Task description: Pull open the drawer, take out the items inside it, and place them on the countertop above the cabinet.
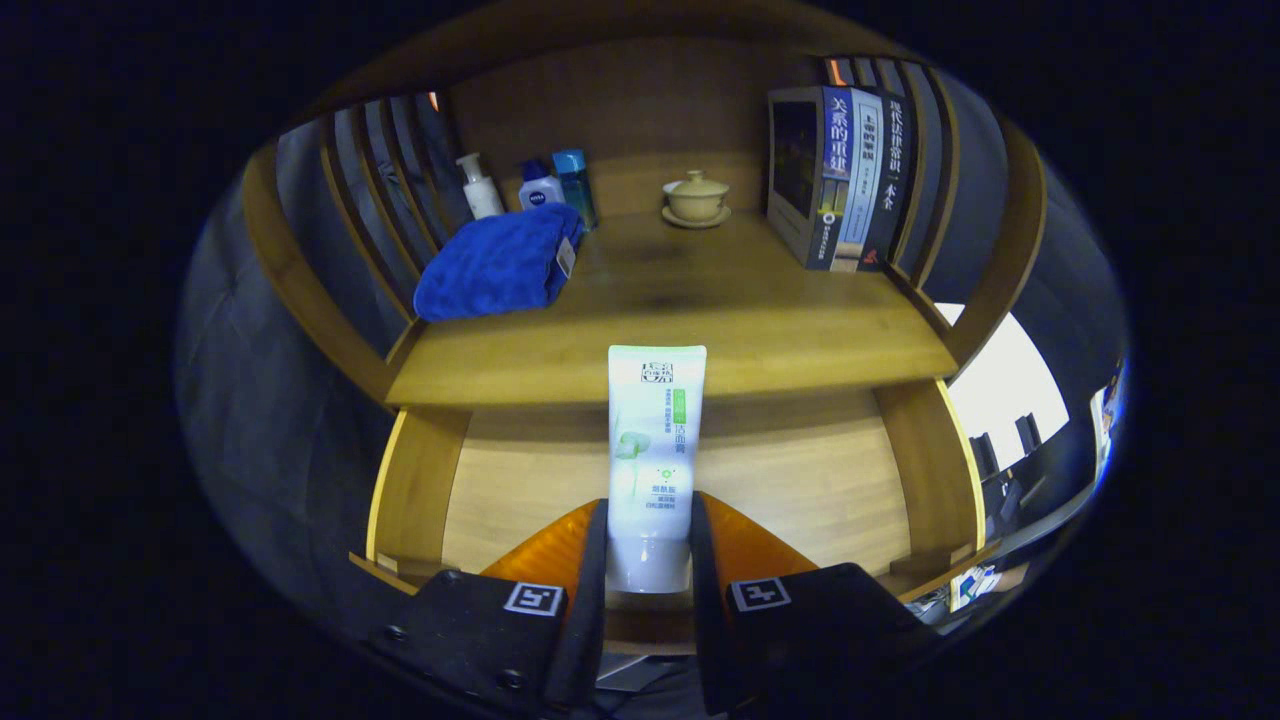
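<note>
Your fingers [648, 560] grip the white tube [654, 450] near its cap end, holding it upright above the open drawer [800, 480], just below the worktop [700, 300]. You are at the transfer step: raise the tube above the worktop's front edge, then set it on bare wood between the blue towel [497, 262] and the books [845, 175].

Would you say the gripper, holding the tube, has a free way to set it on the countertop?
Probably yes. The gripper is shut on the tube, and the countertop just beyond is bare in the middle, between the towel and the books.
</note>
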Tool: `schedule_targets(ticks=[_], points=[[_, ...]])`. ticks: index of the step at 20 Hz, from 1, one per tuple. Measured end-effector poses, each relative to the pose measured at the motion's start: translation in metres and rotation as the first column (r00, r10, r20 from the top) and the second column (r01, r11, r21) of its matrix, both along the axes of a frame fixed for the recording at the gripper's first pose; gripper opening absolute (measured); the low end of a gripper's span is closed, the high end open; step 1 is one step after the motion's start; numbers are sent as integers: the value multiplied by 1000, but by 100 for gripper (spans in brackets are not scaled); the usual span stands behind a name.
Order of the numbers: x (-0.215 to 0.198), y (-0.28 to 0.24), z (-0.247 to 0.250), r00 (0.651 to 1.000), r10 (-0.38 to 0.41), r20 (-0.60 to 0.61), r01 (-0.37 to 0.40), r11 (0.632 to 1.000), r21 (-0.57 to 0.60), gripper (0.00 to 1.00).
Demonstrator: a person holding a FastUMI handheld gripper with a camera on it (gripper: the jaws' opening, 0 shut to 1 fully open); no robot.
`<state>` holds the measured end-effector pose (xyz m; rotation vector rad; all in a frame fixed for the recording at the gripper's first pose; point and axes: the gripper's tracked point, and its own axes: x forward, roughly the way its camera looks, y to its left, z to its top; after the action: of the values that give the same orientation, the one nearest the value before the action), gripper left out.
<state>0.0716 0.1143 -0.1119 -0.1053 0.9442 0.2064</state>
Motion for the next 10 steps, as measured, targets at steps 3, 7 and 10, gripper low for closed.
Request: schedule_targets(ticks=[3, 7, 10], points=[[24, 5, 8, 1000, -1, 18, 2, 1000, -28, 47], [58, 16, 16, 999, -16, 32, 17, 1000, -26, 47], [84, 23, 16, 999, -23, 44, 25, 999, -38, 47]])
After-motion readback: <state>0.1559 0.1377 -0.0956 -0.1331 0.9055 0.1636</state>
